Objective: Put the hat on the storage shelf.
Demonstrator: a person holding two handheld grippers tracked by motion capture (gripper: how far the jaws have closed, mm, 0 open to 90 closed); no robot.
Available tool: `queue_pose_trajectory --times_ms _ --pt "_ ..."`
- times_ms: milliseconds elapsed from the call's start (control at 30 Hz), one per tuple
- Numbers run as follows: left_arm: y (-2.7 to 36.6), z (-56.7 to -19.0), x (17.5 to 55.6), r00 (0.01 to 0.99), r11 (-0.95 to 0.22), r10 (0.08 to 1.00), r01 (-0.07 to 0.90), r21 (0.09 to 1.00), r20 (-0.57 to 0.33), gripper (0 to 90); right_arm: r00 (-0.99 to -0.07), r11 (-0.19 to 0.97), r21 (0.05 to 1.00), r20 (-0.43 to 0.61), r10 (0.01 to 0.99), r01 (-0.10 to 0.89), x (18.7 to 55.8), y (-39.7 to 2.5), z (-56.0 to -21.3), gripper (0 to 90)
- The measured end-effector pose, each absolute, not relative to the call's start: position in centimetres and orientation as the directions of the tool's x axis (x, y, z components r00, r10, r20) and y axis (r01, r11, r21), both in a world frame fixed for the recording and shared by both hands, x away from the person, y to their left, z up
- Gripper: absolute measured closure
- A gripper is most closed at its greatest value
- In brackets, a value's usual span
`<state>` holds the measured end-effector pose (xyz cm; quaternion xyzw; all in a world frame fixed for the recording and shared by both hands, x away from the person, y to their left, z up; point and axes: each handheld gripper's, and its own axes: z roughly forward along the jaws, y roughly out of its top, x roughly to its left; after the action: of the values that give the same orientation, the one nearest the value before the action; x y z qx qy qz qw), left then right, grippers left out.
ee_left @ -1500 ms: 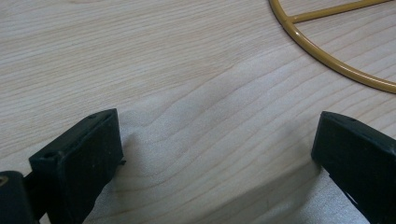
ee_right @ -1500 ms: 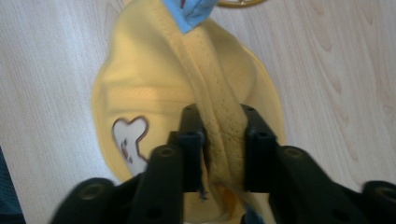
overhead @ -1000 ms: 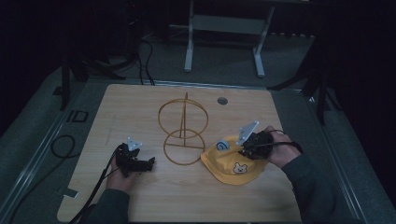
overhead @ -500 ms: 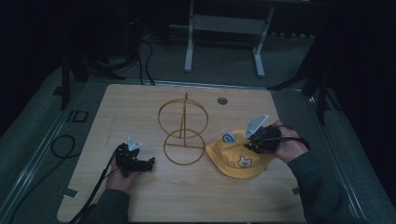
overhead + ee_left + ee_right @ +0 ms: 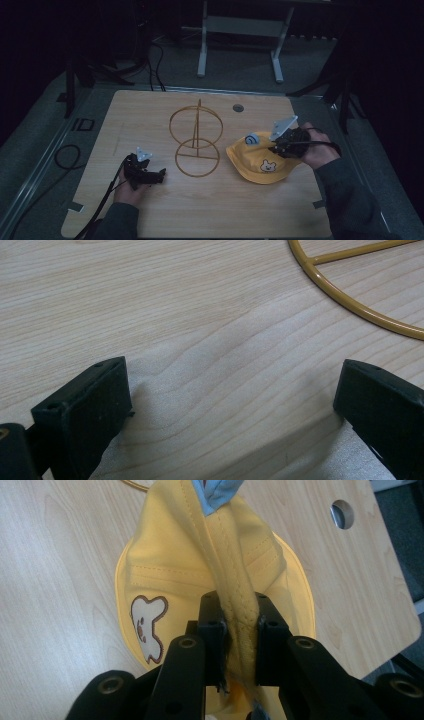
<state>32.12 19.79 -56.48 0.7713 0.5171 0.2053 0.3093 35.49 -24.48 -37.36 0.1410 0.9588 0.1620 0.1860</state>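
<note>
1. Left tool (image 5: pixel 145 172) rests low on the wooden surface (image 5: pixel 150 115) at the lower left of the high view, held by the person's left hand (image 5: pixel 131 189), with its cable trailing down toward the bottom edge.
2. In the left gripper view, its two black jaws stand spread wide apart at the bottom corners, with bare wood grain between them and nothing gripped. A curved piece of the gold ring (image 5: pixel 350 305) crosses the upper right corner of that view, clear of the jaws.
3. At the centre of the high view stands a gold wire stand (image 5: pixel 196 131): an upright ring on a thin post above a flat round base ring lying on the surface. It sits between the two tools, just right of the left one.
4. Right of the stand, at the middle right of the high view, lies a yellow hat (image 5: pixel 257 162) with a small bear face on its brim and a blue patch near its top. It is near the stand's base but apart from it.
5. Right tool (image 5: pixel 280 145) sits at the hat's upper right edge, held by the person's right hand (image 5: pixel 316 147).
6. In the right gripper view, the jaws at the bottom centre are pressed together on a stitched fold of the yellow hat (image 5: pixel 210 570), which rises in a ridge toward the top of that view.
</note>
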Motion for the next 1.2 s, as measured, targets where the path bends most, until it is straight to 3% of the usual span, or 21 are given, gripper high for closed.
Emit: queue_pose_trajectory --times_ms 1200 --pt "19.8 -56.5 32.1 0.382 -0.275 0.924 0.670 0.689 -0.002 2.0 -0.860 0.893 0.408 -0.369 0.352 0.191 37.2 -24.9 -33.6 78.0"
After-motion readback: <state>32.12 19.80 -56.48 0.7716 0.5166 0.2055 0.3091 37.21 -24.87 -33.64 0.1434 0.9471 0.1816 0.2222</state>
